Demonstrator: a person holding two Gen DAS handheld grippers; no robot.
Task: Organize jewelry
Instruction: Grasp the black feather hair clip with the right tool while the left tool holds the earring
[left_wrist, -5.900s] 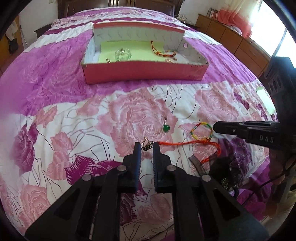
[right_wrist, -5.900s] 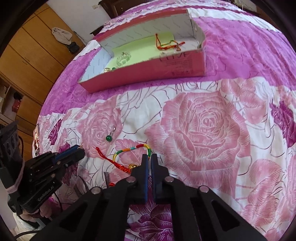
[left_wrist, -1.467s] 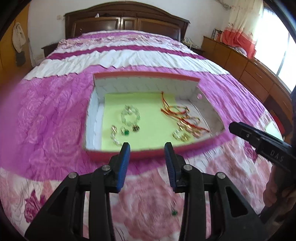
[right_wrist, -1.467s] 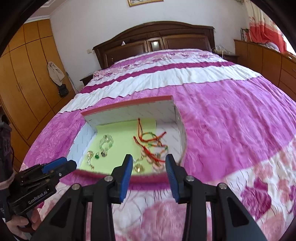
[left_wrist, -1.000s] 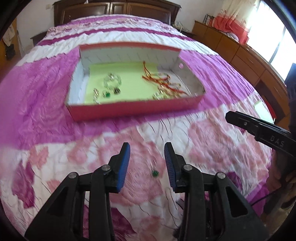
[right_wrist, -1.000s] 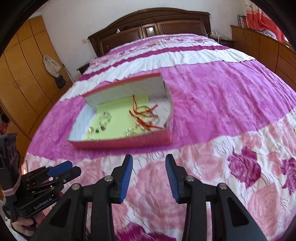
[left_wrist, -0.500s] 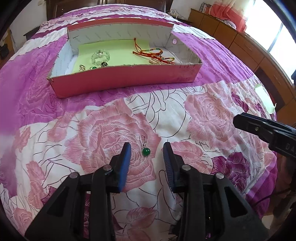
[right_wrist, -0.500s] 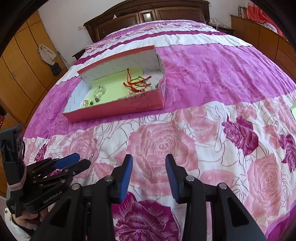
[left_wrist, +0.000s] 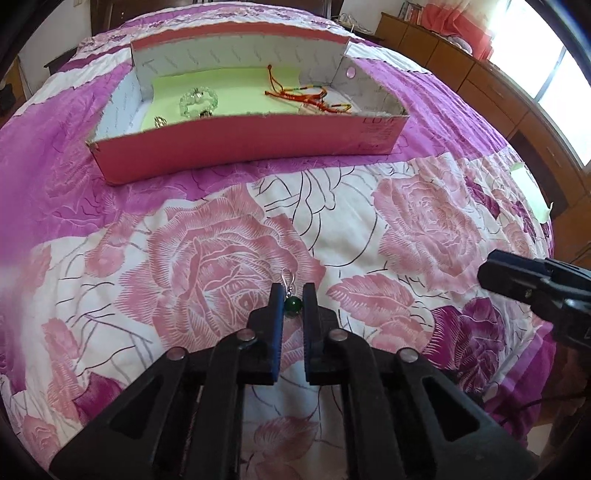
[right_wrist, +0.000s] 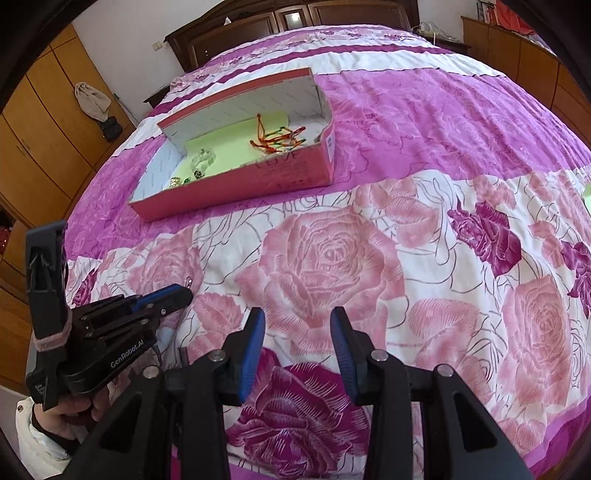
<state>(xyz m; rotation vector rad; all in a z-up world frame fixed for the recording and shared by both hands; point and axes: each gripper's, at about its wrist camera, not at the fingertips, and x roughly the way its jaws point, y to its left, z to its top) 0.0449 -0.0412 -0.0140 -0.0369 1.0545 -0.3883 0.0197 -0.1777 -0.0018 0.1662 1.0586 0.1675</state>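
Most jewelry already lies in the box (left_wrist: 243, 147) beyond the fingers. The left gripper (left_wrist: 293, 291) has just closed on the green-bead earring (left_wrist: 293, 304), the last loose piece; the right gripper (right_wrist: 297, 321) hangs open and empty.

Rose-patterned bedspread (left_wrist: 424, 229), pink box (left_wrist: 251, 144) at upper centre of frame, green-bead earring (left_wrist: 293, 303) lower centre.

My left wrist view looks steeply down, close over the bed (left_wrist: 424, 229), with the box (left_wrist: 251, 136) at upper centre. My right wrist view shares both, the box (right_wrist: 258, 181) at upper left.
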